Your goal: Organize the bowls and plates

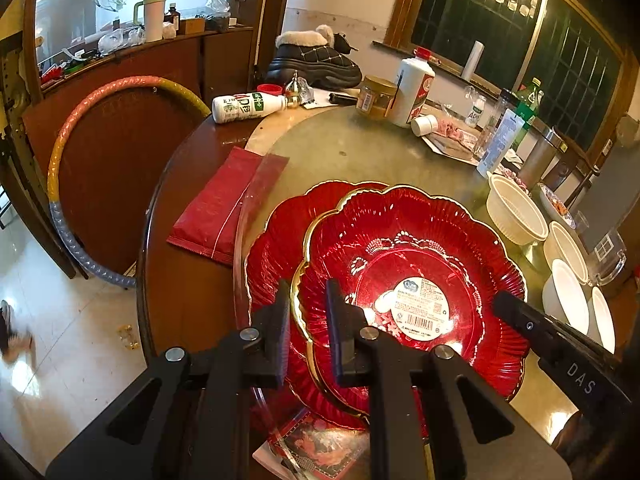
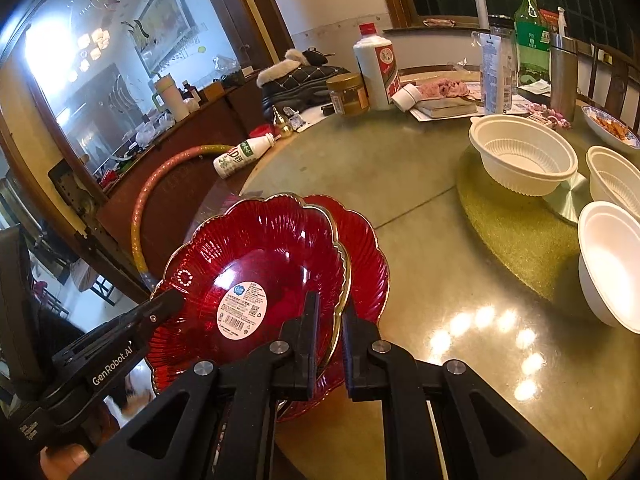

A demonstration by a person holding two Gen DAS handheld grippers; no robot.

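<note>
Plates: two red glass plates with scalloped, gold-edged rims and radial ribbing; upper plate (image 1: 412, 264) overlaps lower plate (image 1: 280, 248), offset toward the table centre.
Label: round white sticker (image 1: 422, 308) with barcode sits at the centre of the upper plate.
Location: near edge of the round table (image 1: 360, 148), on its greenish glass top.
Orientation: round plates, no long axis. In the right wrist view the upper plate (image 2: 256, 280) is tilted, its right rim raised over the lower plate (image 2: 366, 256).
Left gripper (image 1: 308, 320): fingers partly apart, straddling the gold rim of the upper plate on its left side; contact with the rim cannot be confirmed.
Right gripper (image 2: 330, 332): fingers narrowly apart around the right rim of the upper plate; firm clamping cannot be told.
Bowls: three white disposable bowls to the right on the table; ribbed bowl (image 2: 524, 156) farthest, second bowl (image 2: 616, 180) beside it, smooth bowl (image 2: 612, 264) nearest.
Surroundings: red packet (image 1: 224, 204) left of the plates; lying white bottle (image 1: 248, 107) and upright white liquor bottle (image 1: 414, 88) at the far side.
</note>
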